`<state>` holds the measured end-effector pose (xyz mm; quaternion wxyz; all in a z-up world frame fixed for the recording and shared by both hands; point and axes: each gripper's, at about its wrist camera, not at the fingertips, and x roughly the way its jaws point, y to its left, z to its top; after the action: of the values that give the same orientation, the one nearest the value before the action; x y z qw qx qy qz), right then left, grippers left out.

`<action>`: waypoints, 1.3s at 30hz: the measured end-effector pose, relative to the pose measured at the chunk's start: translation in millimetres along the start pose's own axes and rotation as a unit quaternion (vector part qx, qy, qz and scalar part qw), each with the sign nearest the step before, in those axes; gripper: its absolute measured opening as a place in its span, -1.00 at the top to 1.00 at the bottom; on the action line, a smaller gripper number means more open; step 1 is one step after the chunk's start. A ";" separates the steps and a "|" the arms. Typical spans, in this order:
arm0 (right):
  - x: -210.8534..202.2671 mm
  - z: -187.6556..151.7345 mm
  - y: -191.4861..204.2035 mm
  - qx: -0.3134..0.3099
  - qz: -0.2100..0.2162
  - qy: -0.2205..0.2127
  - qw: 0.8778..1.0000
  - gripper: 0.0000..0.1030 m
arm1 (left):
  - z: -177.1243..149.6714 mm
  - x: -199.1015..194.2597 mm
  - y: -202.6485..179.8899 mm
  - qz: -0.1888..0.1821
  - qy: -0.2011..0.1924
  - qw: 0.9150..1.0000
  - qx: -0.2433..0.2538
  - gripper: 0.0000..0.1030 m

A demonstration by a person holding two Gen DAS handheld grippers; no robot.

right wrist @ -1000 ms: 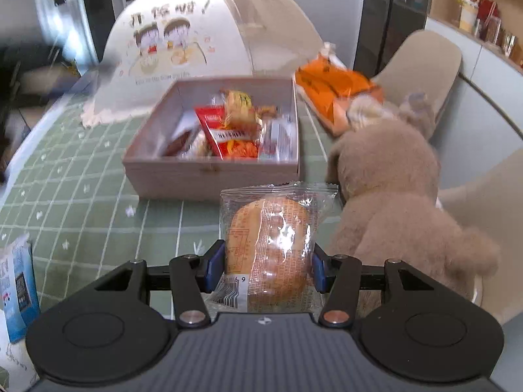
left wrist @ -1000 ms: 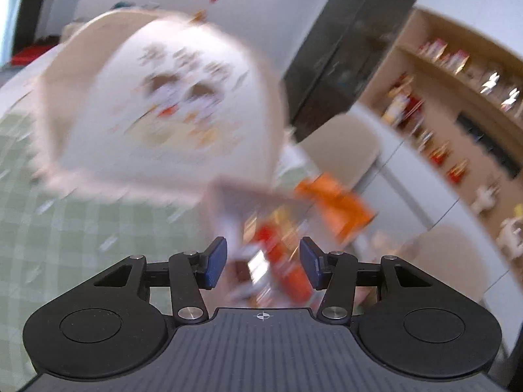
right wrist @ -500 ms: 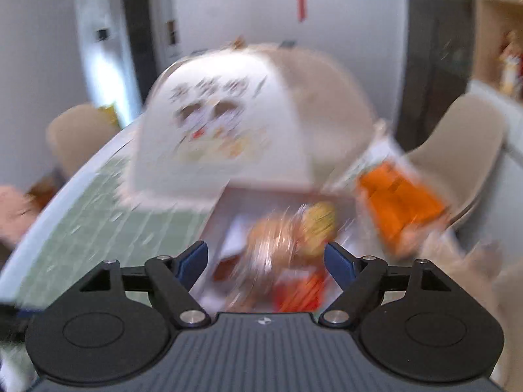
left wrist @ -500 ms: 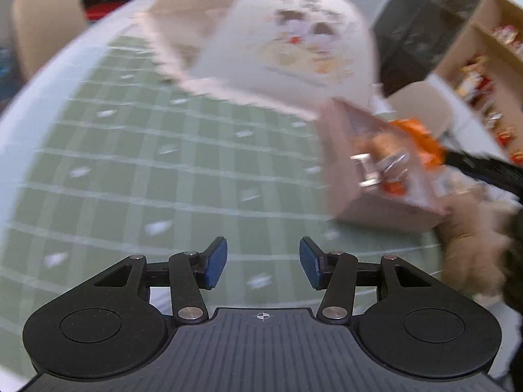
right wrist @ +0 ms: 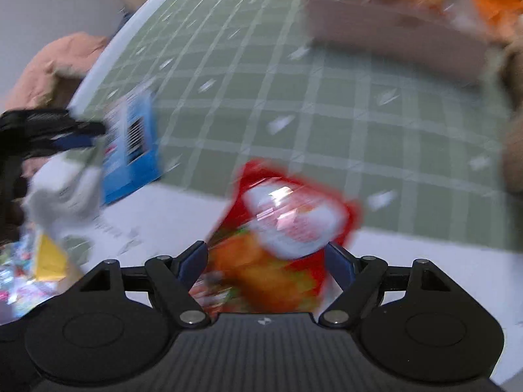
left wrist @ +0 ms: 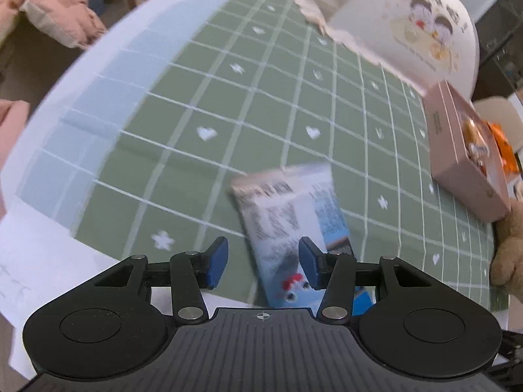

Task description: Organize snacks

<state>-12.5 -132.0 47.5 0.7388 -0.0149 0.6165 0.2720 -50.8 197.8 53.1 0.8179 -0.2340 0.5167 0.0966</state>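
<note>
A blue and white snack packet lies flat on the green checked tablecloth, its near end between the fingers of my open left gripper. The pink snack box with several snacks in it stands at the right. In the blurred right wrist view, a red and orange snack bag lies on the white table edge between the jaws of my open right gripper. The blue packet and the left gripper show at the left, the box far ahead.
A white mesh food cover with a cartoon print stands behind the box. A brown plush toy sits at the right. White papers and loose packets lie at the near table edge. A pink coat hangs beyond the table.
The right gripper let go of the bread roll over the box and swung back and down to the red bag. The left gripper swung left and down from the box to the blue packet.
</note>
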 end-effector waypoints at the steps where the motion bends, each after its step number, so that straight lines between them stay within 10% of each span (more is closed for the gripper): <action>1: 2.6 -2.9 5.1 -0.008 -0.006 0.002 1.000 -0.62 | -1.7 3.7 -5.0 -0.006 0.005 1.000 0.005 0.02; 7: -2.3 8.4 11.8 -0.066 -0.046 -0.032 0.996 0.03 | -5.1 20.2 -42.9 -0.032 0.000 0.998 0.061 0.05; 18: -5.5 42.2 -26.1 -0.082 -0.139 -0.121 0.979 0.03 | 0.8 46.2 -106.5 -0.069 -0.010 0.983 0.172 0.07; 28: -8.5 40.2 -17.0 -0.048 -0.088 -0.168 0.981 0.00 | 2.7 51.0 -87.6 -0.136 0.013 0.982 0.128 0.08; 32: 8.1 50.2 6.3 -0.071 -0.088 -0.158 0.981 0.46 | 3.6 52.9 -90.1 -0.153 0.026 0.980 0.123 0.08; 39: 17.8 49.6 17.7 -0.088 -0.114 -0.153 0.978 0.45 | 4.1 44.6 -104.6 -0.121 0.007 0.981 0.149 0.08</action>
<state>26.5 -92.4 48.6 0.8461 -0.1081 0.4641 0.2387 14.3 104.8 44.5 0.8456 -0.1713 0.4989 -0.0826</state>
